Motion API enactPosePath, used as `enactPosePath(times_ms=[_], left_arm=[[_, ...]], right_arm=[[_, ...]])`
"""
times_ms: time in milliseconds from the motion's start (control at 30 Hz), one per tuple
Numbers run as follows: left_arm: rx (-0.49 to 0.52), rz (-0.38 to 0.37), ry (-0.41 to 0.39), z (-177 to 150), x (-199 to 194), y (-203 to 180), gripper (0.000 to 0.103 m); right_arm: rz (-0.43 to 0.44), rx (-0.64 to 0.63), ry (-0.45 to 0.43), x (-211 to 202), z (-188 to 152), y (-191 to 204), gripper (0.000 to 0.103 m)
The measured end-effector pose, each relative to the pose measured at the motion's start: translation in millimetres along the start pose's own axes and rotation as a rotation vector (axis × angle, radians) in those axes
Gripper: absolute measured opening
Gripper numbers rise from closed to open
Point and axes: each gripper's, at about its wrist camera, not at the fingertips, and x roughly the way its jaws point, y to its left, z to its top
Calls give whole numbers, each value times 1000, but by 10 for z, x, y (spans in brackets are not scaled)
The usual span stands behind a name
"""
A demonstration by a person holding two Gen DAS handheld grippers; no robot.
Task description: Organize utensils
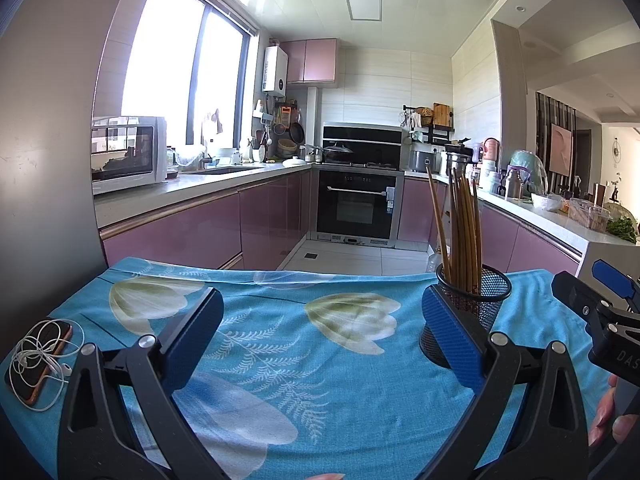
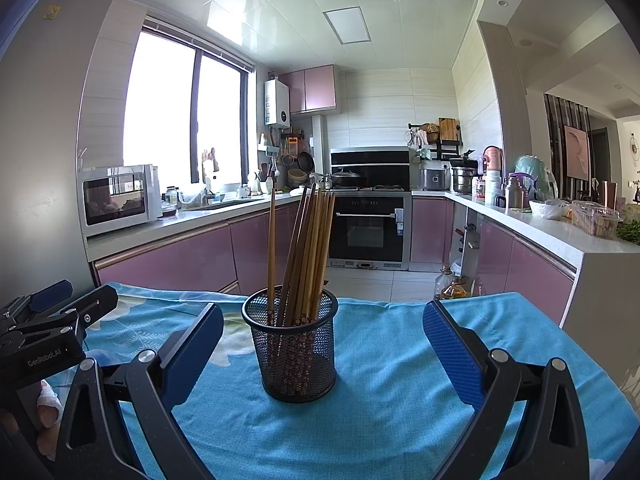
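A black mesh holder (image 2: 295, 344) stands upright on the blue floral cloth (image 2: 392, 360), with several brown chopsticks (image 2: 308, 248) standing in it. My right gripper (image 2: 323, 344) is open and empty, its blue pads (image 2: 452, 356) apart on either side of the holder without touching it. In the left wrist view my left gripper (image 1: 320, 340) is open and empty over the cloth (image 1: 304, 344). The holder (image 1: 480, 300) and chopsticks (image 1: 460, 224) sit just behind its right pad (image 1: 452, 340). The right gripper (image 1: 600, 312) shows at the right edge.
A phone with white earphones (image 1: 40, 360) lies at the cloth's left edge. The table's far edge (image 2: 360, 300) drops to the kitchen floor. Bottles (image 2: 452, 286) stand on the floor beyond it. Pink cabinets and counters line both sides.
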Motion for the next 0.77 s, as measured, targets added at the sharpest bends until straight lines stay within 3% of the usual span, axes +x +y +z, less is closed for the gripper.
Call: enactPosePath(times_ms=[533, 633, 767], left_arm=[[55, 9, -19, -12, -52, -52, 98], [50, 10, 41, -17, 49, -5, 98], [36, 37, 137, -52, 206, 186, 98]], right_arm=[[-4, -2, 42, 68, -50, -82, 97], [-62, -16, 164, 255, -112, -273, 97], [-180, -41, 446, 695, -354, -671, 97]])
